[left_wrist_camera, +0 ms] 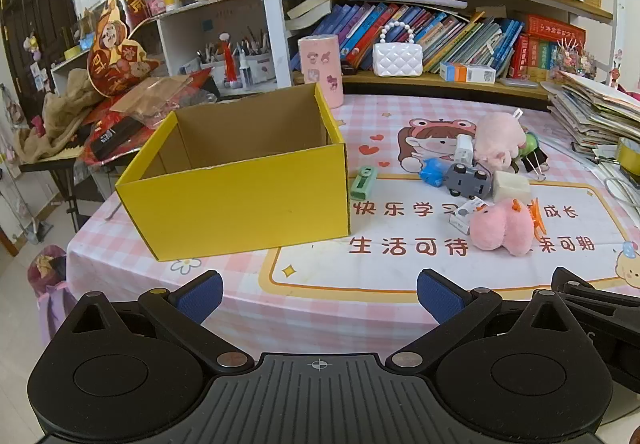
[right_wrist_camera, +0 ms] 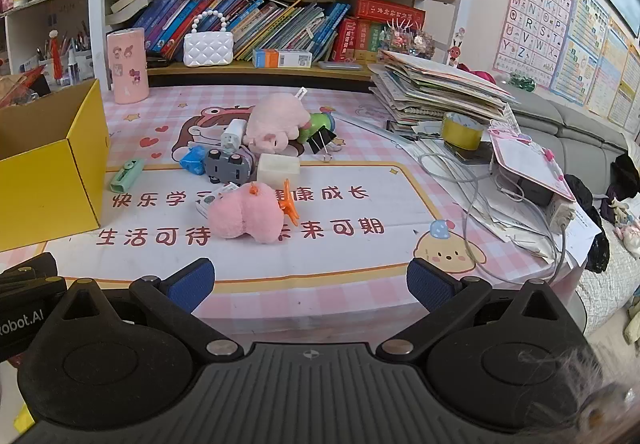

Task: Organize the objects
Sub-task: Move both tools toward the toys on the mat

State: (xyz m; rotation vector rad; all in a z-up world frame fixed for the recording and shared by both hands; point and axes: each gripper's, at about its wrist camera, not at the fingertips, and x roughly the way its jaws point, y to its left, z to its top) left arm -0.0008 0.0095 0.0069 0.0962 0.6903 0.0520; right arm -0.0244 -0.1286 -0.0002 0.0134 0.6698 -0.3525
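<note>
Both grippers [left_wrist_camera: 320, 298] [right_wrist_camera: 311, 286] are held spread and empty, ready for toys [right_wrist_camera: 244, 222] to be boxed [left_wrist_camera: 240, 204].

Box [left_wrist_camera: 240, 200]: on the surface [left_wrist_camera: 360, 276], at 10 o'clock from the left claw [left_wrist_camera: 320, 298]; open side up.
Toy heap: at 3 o'clock of the box, well apart from both claws.
Near plush [right_wrist_camera: 244, 218]: front of the heap, at 11 o'clock from the right claw [right_wrist_camera: 311, 286].
Toy car [right_wrist_camera: 230, 166]: behind the near plush.
Far plush [right_wrist_camera: 272, 124]: at the heap's back.
Paper stack [right_wrist_camera: 436, 92]: at 2 o'clock of the heap.
Bookshelf [right_wrist_camera: 280, 72]: at 12 o'clock, behind the surface.
</note>
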